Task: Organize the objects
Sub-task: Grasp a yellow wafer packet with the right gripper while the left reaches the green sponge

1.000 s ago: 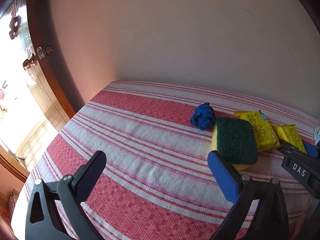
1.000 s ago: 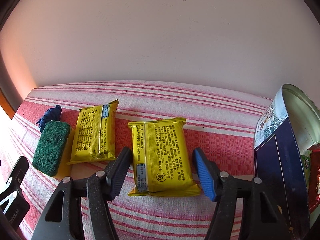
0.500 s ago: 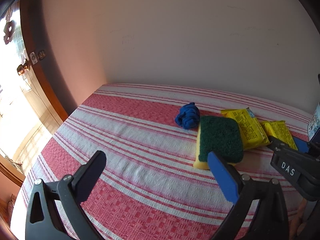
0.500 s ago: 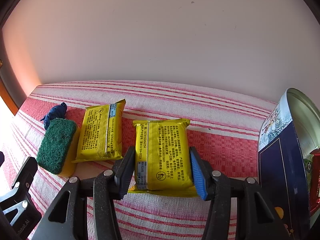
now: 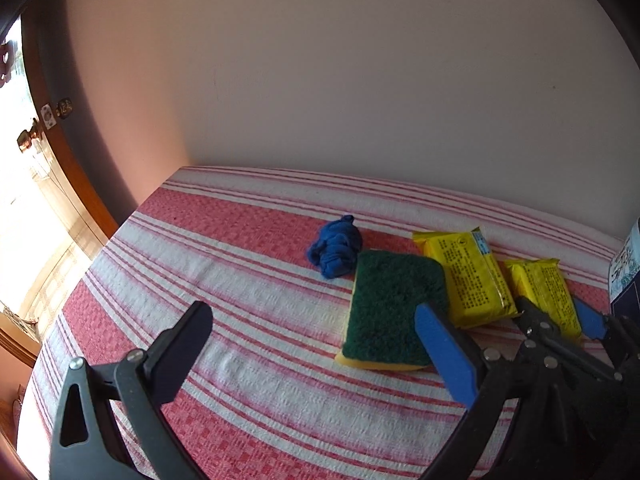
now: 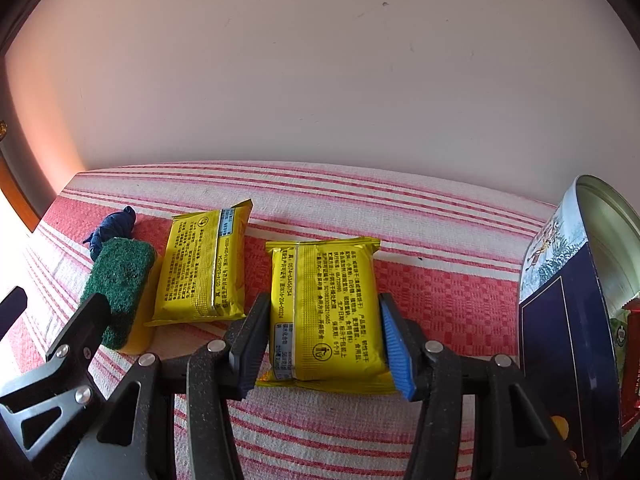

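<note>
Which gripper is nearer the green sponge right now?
Left. The left gripper hangs open with one jaw overlapping the green sponge's edge in its view. The right gripper is clamped on a yellow packet, two items away.

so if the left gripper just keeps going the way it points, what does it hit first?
Probably the bare striped tablecloth. Its open jaws frame cloth only; the green-topped sponge lies just by the right finger and may get clipped. Depth is uncertain.
</note>
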A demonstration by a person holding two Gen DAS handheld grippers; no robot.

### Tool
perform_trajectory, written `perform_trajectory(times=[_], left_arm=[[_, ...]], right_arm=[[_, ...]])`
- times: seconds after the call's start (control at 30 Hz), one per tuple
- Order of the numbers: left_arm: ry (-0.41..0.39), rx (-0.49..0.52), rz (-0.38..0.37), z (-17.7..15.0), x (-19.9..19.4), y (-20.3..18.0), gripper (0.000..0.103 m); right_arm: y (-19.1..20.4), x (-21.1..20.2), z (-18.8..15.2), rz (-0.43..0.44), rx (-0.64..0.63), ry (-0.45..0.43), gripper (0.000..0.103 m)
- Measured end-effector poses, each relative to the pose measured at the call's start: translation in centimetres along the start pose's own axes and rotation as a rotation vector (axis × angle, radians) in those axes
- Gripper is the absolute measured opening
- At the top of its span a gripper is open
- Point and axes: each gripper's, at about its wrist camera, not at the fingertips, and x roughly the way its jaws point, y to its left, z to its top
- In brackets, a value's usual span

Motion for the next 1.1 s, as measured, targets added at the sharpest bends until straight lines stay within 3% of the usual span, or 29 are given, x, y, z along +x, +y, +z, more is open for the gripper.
perform_trajectory(times=[0.17,0.4,0.47,0.57,0.73,0.8,0.93,1.1], left_arm=[[-0.008,0.0,-0.028,-0.1,-0.4,0.0,0.102],[0.078,-0.054,-0.252,0.3,1.2,1.2,0.098],[0.093,-0.032,-0.276,0.3,1.5,0.9,0.098],[0.088,0.008,-0.27,0.3,1.6,0.1,0.098],[0.118,-0.002,-0.221,0.3,2.7,-0.1,0.099],[0.139,-0.011,-0.234,0.1,3.2,0.3,0.101],[0.134,0.012,-0.232,0.1,3.3,0.4,0.103],[0.129,0.069,-0.178,0.0,3.7,-0.8,0.101]], right_arm=[[-0.2,0.0,0.0,0.0,0.0,0.0,0.056],[-1.1,0.0,0.2,0.036,-0.012,-0.001,0.056],[-1.5,0.0,0.4,0.053,-0.023,-0.002,0.056],[-2.3,0.0,0.6,0.091,-0.015,-0.005,0.056],[-3.4,1.2,1.4,0.103,-0.038,-0.001,0.056],[-4.3,1.5,1.2,0.108,-0.038,-0.001,0.056],[-3.1,0.5,0.0,0.099,-0.088,0.003,0.056],[0.0,2.0,1.1,0.087,-0.105,0.003,0.056]])
